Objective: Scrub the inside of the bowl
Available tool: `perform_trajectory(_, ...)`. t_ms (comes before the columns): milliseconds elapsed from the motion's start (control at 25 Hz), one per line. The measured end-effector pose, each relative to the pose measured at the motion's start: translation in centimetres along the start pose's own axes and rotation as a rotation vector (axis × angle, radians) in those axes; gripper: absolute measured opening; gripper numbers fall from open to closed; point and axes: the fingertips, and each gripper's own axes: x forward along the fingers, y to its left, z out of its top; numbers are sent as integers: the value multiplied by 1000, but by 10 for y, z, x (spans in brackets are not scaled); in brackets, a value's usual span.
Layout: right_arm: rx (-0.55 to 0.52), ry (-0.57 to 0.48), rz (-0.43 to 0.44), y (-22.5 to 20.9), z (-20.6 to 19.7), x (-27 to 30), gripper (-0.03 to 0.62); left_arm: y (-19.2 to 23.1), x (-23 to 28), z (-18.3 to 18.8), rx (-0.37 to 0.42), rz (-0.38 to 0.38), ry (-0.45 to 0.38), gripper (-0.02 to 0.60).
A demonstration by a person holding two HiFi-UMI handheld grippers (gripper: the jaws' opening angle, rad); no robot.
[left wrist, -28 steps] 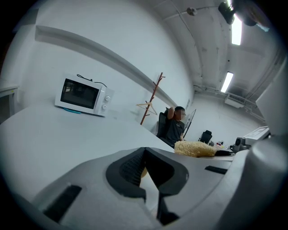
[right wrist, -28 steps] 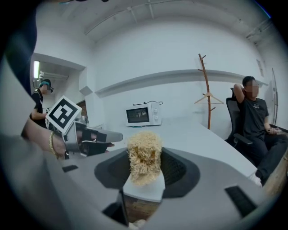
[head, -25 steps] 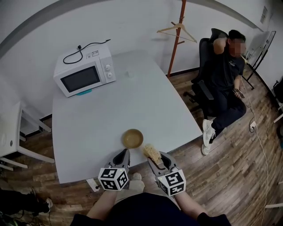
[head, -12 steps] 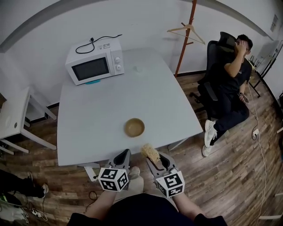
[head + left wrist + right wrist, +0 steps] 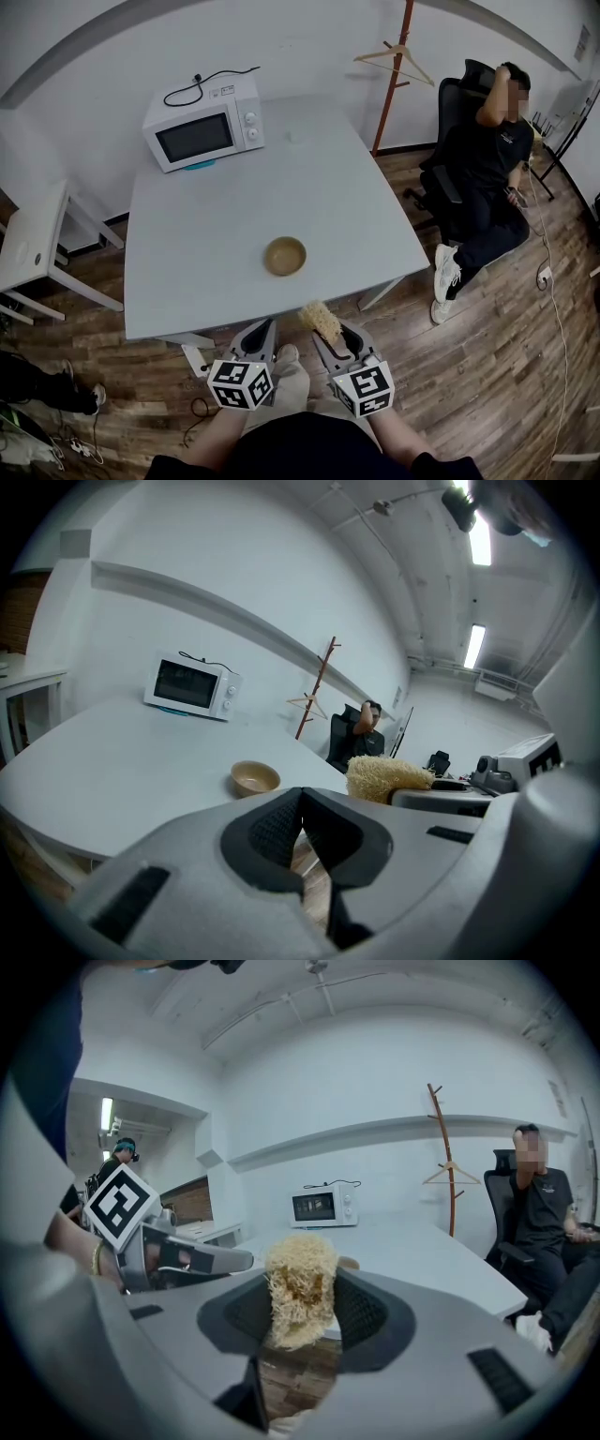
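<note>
A tan wooden bowl [image 5: 284, 255] stands empty and upright on the grey table [image 5: 206, 253], near its front edge; it also shows in the left gripper view as a small bowl [image 5: 254, 778]. My right gripper [image 5: 330, 339] is shut on a straw-coloured loofah scrubber [image 5: 320, 323], which sticks out past the jaws [image 5: 298, 1288]. My left gripper [image 5: 259, 334] is shut with nothing in it, its tips touching [image 5: 302, 829]. Both grippers hang off the table, in front of its near edge and short of the bowl.
A white microwave [image 5: 204, 123] with a black cable sits at the table's far left. A wooden coat stand [image 5: 401, 56] and a person seated in an office chair [image 5: 487, 159] are at the right. A white side table [image 5: 33, 248] stands left; cables lie on the wooden floor.
The head view has pulled back from the table, so the bowl and table edge now lie farther ahead of both grippers. The grippers keep their grip and spacing.
</note>
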Motion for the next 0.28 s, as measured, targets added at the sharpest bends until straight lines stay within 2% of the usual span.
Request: perform_trajectory(280,9,7,-11,9,-4,-7,178,-9,-10,-4,4,-17,-6,18)
